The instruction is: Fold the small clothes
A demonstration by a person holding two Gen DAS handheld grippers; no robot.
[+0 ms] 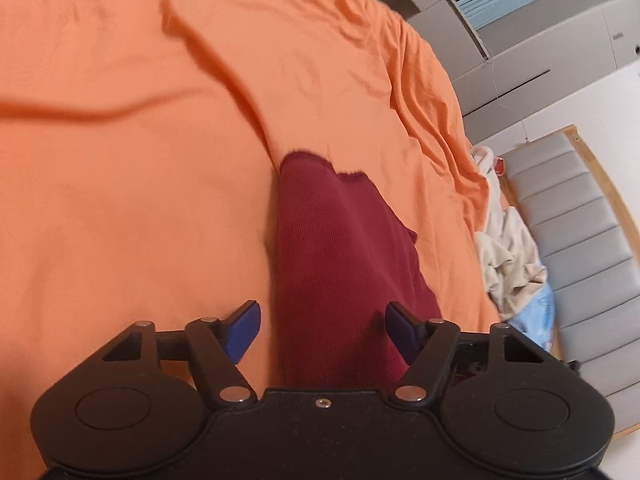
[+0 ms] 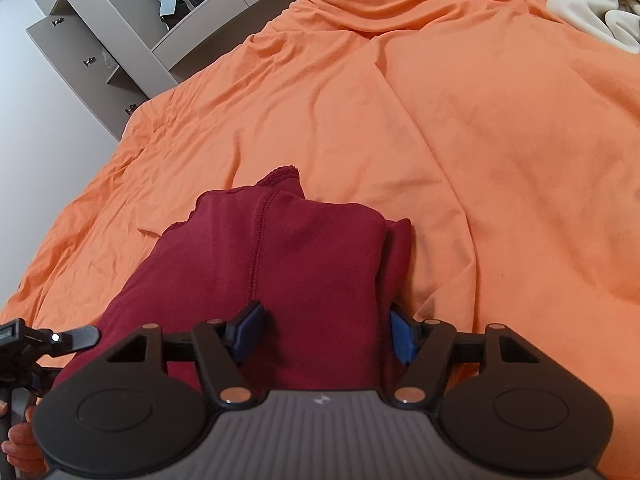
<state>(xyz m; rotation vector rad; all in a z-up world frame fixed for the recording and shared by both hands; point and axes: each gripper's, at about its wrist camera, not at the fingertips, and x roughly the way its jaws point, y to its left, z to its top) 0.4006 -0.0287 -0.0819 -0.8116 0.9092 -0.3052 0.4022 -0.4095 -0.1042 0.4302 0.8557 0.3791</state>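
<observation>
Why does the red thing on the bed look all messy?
The dark red garment isn't folded neatly: layers bunch unevenly and one hem pokes out askew at the far end. The orange sheet beneath is wrinkled. Nothing looks torn or spilled.

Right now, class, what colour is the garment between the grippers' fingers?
Dark red, a maroon knit garment, clearest in the right wrist view.

A garment [image 1: 340, 248] lies on a bed sheet [image 1: 140, 200], reaching from near to far. The left gripper [image 1: 322, 330] stands at its near end, one finger on either side of the cloth. The right gripper [image 2: 326, 330] straddles the garment [image 2: 288, 256] likewise. To the far right on the sheet [image 2: 500, 140] lies a heap of clothes [image 2: 596, 4]. Cabinets [image 2: 92, 52] stand beyond the bed, far left.
</observation>
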